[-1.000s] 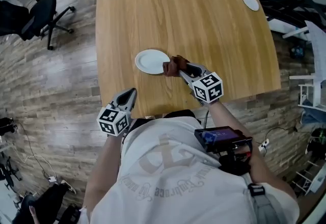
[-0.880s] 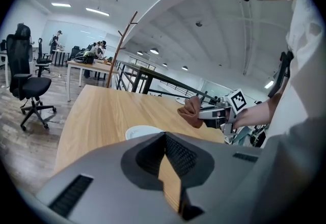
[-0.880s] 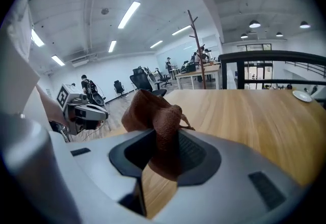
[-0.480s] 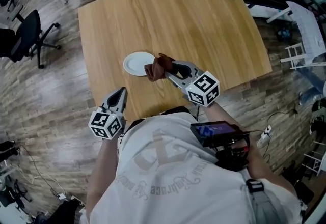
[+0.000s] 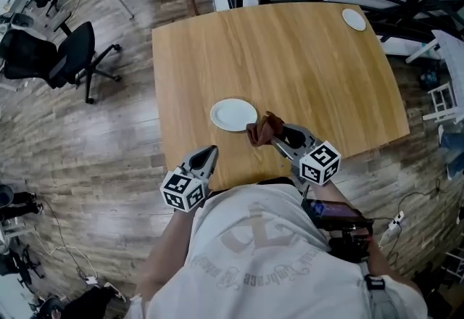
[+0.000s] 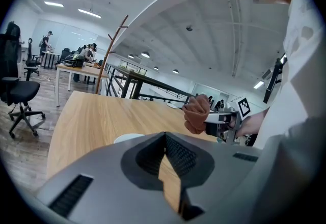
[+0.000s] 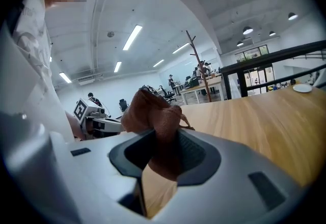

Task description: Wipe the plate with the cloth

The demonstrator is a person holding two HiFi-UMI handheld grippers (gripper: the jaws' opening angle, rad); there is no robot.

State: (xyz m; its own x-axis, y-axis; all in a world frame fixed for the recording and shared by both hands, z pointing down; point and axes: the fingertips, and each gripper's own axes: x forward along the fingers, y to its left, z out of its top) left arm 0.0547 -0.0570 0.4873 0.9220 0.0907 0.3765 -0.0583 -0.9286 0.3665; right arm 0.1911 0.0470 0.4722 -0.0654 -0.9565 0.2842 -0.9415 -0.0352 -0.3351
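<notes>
The wooden table (image 5: 290, 56) is mostly bare. A small white dish (image 5: 354, 19) sits at its far right corner, well apart from the work. A black office chair (image 5: 69, 56) stands on the floor off to the left, and a coat stand (image 7: 196, 60) rises in the room beyond. Nothing lies between the grippers and the white plate (image 5: 233, 114), which rests flat near the table's near edge. The right gripper (image 5: 278, 135) is clamped on the brown cloth (image 5: 263, 129). The cloth is crumpled into a wad that sticks out past the jaw tips and lies just beside the plate's right rim, not over it. The wad's length runs along the gripper's line, pointing up and left toward the plate. I cannot tell whether it touches the wood. The left gripper (image 5: 209, 154) hangs at the table's near edge, short of the plate, with its jaws pressed together and nothing between them. Its nose also points toward the plate.
</notes>
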